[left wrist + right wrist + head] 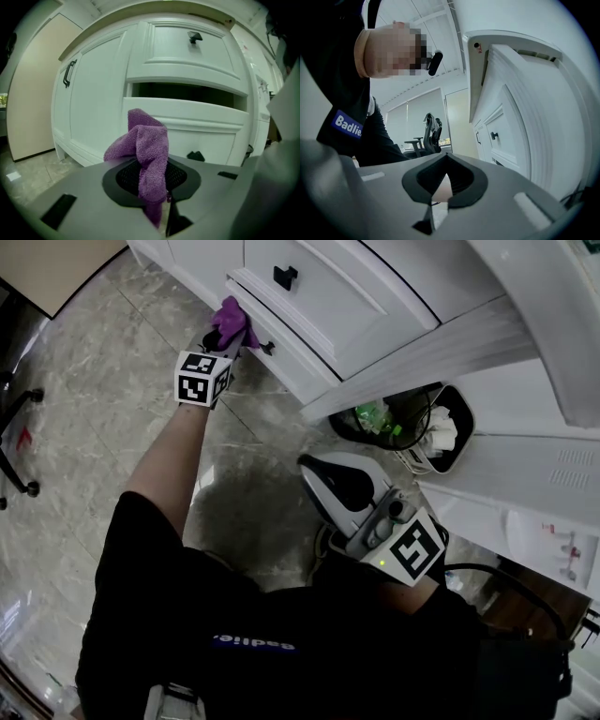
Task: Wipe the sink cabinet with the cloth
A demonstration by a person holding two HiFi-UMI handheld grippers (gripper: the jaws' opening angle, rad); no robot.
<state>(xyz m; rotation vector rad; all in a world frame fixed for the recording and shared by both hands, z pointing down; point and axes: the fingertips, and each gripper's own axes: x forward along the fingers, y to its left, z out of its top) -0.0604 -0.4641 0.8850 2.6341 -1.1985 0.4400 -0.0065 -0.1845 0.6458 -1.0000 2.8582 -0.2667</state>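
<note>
My left gripper (228,341) is shut on a purple cloth (232,323) and holds it up at the white sink cabinet (319,306), by the lower drawer's front edge. In the left gripper view the cloth (146,154) stands bunched between the jaws, in front of the part-open drawer (187,117) with its black knob (195,155). My right gripper (349,486) hangs low near my body, away from the cabinet, shut with nothing in it. Its own view shows the shut gripper (446,180) and the cabinet's side (511,136) to the right.
A black waste bin (412,427) with rubbish stands on the marble floor (103,409) right of the cabinet. An upper drawer with a black knob (285,277) sits above. An office chair's base (19,427) is at the far left. A cabinet door handle (68,73) shows left.
</note>
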